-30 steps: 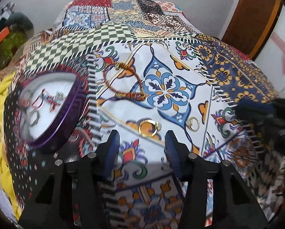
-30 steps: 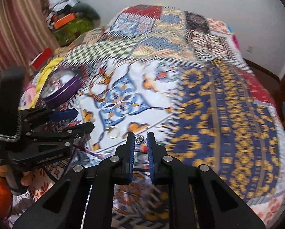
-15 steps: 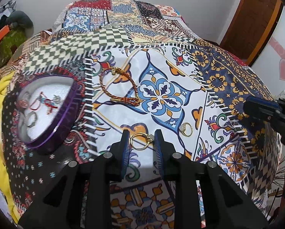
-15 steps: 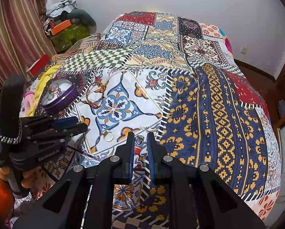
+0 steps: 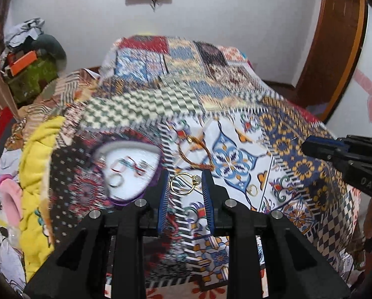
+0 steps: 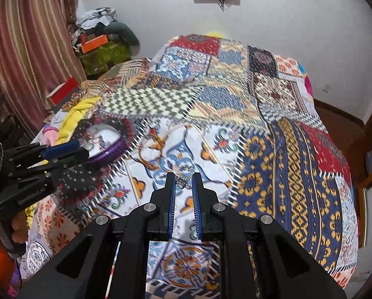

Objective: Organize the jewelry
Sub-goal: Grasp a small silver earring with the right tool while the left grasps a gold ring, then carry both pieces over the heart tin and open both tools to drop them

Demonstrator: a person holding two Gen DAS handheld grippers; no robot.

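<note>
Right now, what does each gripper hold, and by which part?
Left gripper: gold ring, pinched across its band. Right gripper: small silver piece, at the fingertips.

The bed [image 5: 235, 114] wears a matt printed patchwork cloth. The left gripper [image 5: 186, 185] is matt black plastic with ribbed blue pads [image 5: 163, 199] and shiny metal screw heads; between its fingers sits a thin, glossy gold-coloured metal ring [image 5: 183, 183]. The right gripper [image 6: 183, 183], of the same plastic, pinches a small silvery, glinting trinket [image 6: 182, 181]. The purple box [image 5: 126, 172] looks glossy with a smooth white lining. A yellow blanket [image 5: 33, 164] looks fuzzy.
</note>
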